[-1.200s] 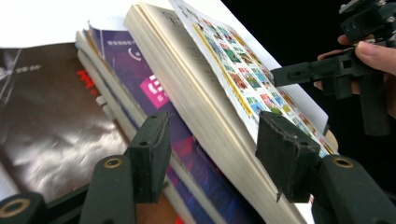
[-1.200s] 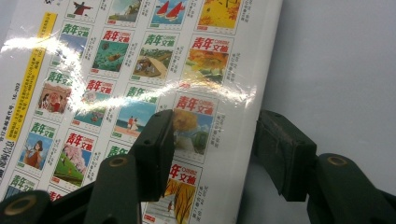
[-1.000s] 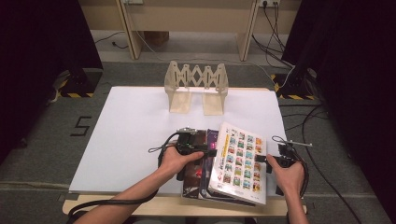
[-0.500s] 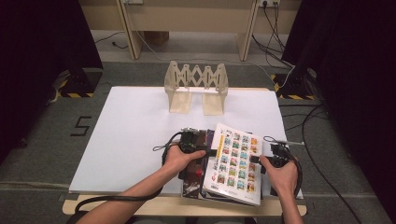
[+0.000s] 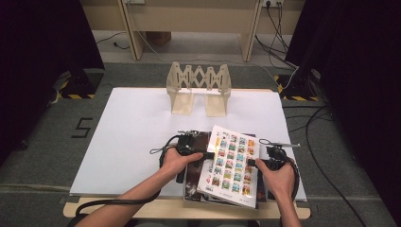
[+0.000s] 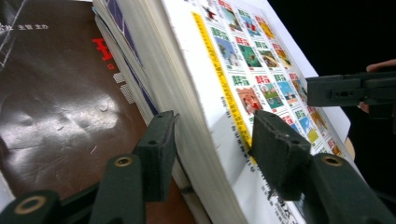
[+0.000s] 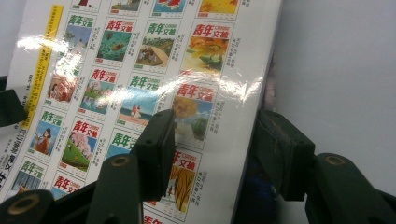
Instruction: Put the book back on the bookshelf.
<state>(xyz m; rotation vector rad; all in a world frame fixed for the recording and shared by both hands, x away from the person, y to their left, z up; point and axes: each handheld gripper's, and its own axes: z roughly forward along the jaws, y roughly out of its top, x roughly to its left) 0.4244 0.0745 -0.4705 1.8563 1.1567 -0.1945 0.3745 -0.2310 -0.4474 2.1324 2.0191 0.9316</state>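
Observation:
A thick book (image 5: pixel 231 165) with a white cover printed with rows of small colour pictures lies tilted on a dark glossy magazine (image 5: pixel 194 187) at the table's front. My left gripper (image 5: pixel 208 155) is at its left edge. In the left gripper view the jaws have just been closing, and both pads of the gripper (image 6: pixel 212 130) now touch the book (image 6: pixel 224 56), one on the page block, one on the cover. My right gripper (image 5: pixel 250 163) is at the right edge. Its jaws (image 7: pixel 215 126) stand wide, one over the cover (image 7: pixel 140 70), the other beyond the edge.
A wooden accordion rack (image 5: pixel 198 87) stands at the back middle of the white tabletop (image 5: pixel 132 127). The dark magazine (image 6: pixel 56 93) spreads left under the book. Cables run over the floor at the right. The right gripper (image 6: pixel 350 88) appears across the book in the left gripper view.
The right hand has moved left with its gripper, and the book's right edge has shifted left with it. The left hand has stayed at the book's left edge.

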